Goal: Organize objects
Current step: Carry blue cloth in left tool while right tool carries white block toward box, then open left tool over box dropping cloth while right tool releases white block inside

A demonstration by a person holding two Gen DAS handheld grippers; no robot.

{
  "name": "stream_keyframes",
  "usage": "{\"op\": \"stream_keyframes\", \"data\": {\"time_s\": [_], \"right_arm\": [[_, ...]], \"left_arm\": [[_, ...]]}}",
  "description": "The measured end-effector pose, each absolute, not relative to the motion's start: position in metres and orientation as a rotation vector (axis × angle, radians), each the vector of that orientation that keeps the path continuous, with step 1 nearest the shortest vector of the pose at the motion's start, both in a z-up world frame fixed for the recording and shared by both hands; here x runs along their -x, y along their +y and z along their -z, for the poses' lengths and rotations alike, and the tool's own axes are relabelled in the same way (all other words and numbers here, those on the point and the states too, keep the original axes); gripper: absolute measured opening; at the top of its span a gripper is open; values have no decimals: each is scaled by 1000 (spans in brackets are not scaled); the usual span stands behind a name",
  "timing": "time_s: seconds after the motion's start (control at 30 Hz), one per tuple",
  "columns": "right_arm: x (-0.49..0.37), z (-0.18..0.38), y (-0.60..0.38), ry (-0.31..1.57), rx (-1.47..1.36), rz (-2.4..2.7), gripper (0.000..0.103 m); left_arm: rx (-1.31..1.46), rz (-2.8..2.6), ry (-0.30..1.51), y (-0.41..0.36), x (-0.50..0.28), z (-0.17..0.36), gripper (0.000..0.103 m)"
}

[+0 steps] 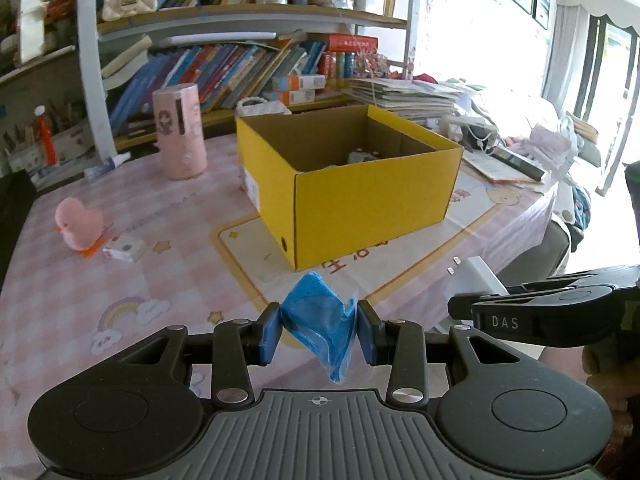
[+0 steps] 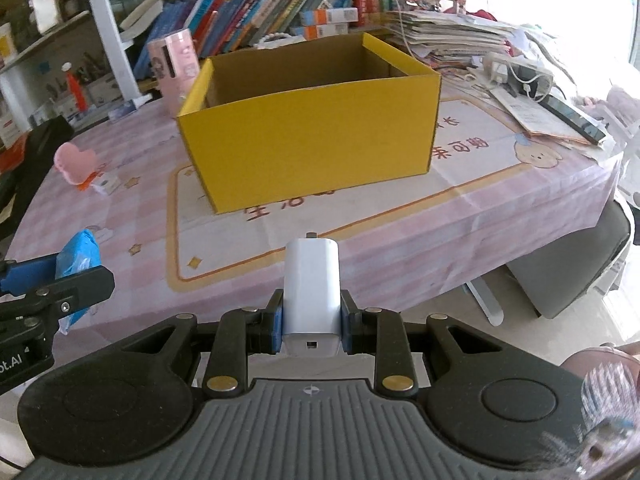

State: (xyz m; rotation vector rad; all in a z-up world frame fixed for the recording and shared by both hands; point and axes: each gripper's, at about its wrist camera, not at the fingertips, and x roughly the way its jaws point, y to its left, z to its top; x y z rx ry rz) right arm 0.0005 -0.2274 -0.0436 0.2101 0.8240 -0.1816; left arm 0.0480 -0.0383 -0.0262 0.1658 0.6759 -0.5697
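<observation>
Nearest to us, our left tongs [image 1: 319, 330] pinch a blue packet [image 1: 318, 320] in clear wrap between their blue pads, holding it above the near part of the desk [image 1: 168, 280]. Our right tongs [image 2: 311, 320] pinch a white charger [image 2: 311, 292], its prongs pointing away from us, above the desk's near edge. Each pair of tongs shows at the edge of the other's view, the left pair to the left of the right pair.

The desk wears a pink checked cloth [image 2: 400, 240] printed with stars, a rainbow and an orange-framed panel. On that panel, past both tongs, stands an open yellow box [image 1: 360, 184]; in the left view a few small items lie on its floor, too dim to name.

At the desk's left side sit a pink duck [image 1: 78, 224] and, just beside it, a small white carton [image 1: 124, 249]. Farther back on the left stands a pink cylinder [image 1: 180, 132] with a cartoon figure on it. At the far right lie stacked papers [image 2: 448, 36] and a power strip [image 2: 520, 72] with cables.

Behind the desk, shelves [image 1: 248, 12] hold leaning books [image 1: 224, 72], a quilted bag and cups of pens.
</observation>
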Motion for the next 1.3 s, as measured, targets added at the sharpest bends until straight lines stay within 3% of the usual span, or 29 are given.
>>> {"op": "stream_keyframes", "data": {"time_s": [0.23,0.67,1.3], "right_arm": [[-20,40,-253,808,-224,213,24],[-89,-16,-308,582,-131,183,24],[-212,11,-334,662,4,-45,24]], "left_arm": [[-168,580,608,-59,-68,15,37],[-156,530,473,-117,-130,-15,37],[-248,407,622,-180,-202,30,37]]}}
